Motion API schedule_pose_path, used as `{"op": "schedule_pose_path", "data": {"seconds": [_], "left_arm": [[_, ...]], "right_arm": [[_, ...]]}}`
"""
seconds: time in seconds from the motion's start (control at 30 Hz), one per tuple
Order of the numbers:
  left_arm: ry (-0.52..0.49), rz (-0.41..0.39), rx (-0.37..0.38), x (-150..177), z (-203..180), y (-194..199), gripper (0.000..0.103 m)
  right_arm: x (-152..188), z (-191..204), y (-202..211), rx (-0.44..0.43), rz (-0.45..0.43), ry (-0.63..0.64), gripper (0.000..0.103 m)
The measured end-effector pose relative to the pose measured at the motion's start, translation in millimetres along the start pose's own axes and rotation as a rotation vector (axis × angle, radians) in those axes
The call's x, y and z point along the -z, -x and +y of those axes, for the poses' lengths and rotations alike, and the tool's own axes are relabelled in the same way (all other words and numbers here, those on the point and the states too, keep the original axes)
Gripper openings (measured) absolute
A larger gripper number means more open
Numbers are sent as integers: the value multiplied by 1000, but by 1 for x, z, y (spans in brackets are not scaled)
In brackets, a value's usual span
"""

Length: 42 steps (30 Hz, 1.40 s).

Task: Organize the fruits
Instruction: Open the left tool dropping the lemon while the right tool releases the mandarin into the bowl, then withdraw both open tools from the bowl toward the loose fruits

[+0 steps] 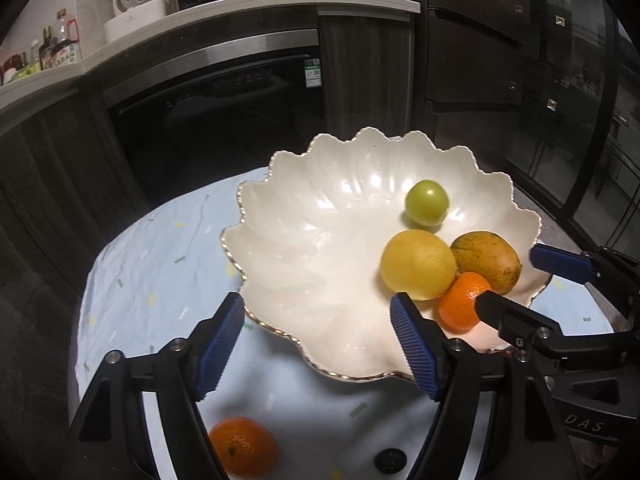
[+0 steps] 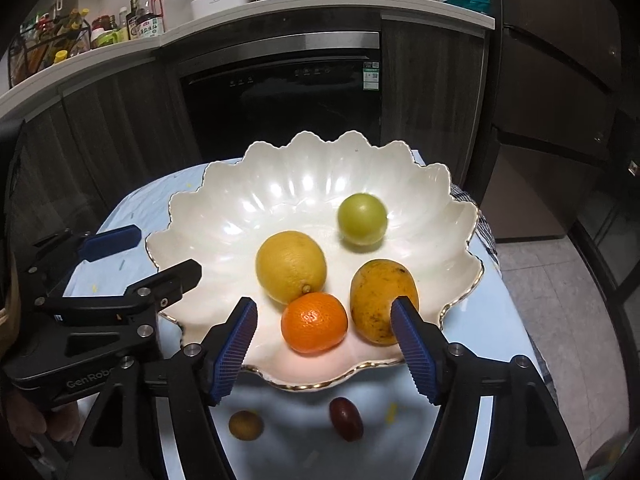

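Blue-padded left hand-held gripper (image 1: 318, 346) gapes empty over the scalloped white bowl (image 1: 312, 240); I see a loose orange tangerine (image 1: 243, 447) on the pale surface (image 1: 152, 264) below it, nearer than my right hand-held gripper (image 2: 324, 346), also wide.

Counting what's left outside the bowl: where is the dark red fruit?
In the right wrist view, the dark red fruit lies on the tablecloth just in front of the bowl, right of a small brown fruit.

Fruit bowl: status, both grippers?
Left gripper open, empty. Right gripper open, empty, over orange in bowl. Second orange on table. Nothing in the way.
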<state>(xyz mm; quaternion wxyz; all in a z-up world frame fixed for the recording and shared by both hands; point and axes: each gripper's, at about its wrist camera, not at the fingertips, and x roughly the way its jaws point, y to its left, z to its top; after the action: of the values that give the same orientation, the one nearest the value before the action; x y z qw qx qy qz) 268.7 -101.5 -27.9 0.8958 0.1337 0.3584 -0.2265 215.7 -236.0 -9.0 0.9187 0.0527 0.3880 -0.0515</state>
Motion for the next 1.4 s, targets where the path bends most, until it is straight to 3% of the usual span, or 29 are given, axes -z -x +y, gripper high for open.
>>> {"op": "schedule_pose_path", "data": {"seconds": [0.13,0.37,1.4], "left_arm": [[20,-12,-17,1,4,6,88],[40,-32,-48,4,7,20,96],[42,-120,-86,27,-7,97,97]], "right_arm": [[-1,-1,5,26,-20,-3,85],[0,0,17,44,-40,2,87],[20,0,81,65,-110,18,88]]}}
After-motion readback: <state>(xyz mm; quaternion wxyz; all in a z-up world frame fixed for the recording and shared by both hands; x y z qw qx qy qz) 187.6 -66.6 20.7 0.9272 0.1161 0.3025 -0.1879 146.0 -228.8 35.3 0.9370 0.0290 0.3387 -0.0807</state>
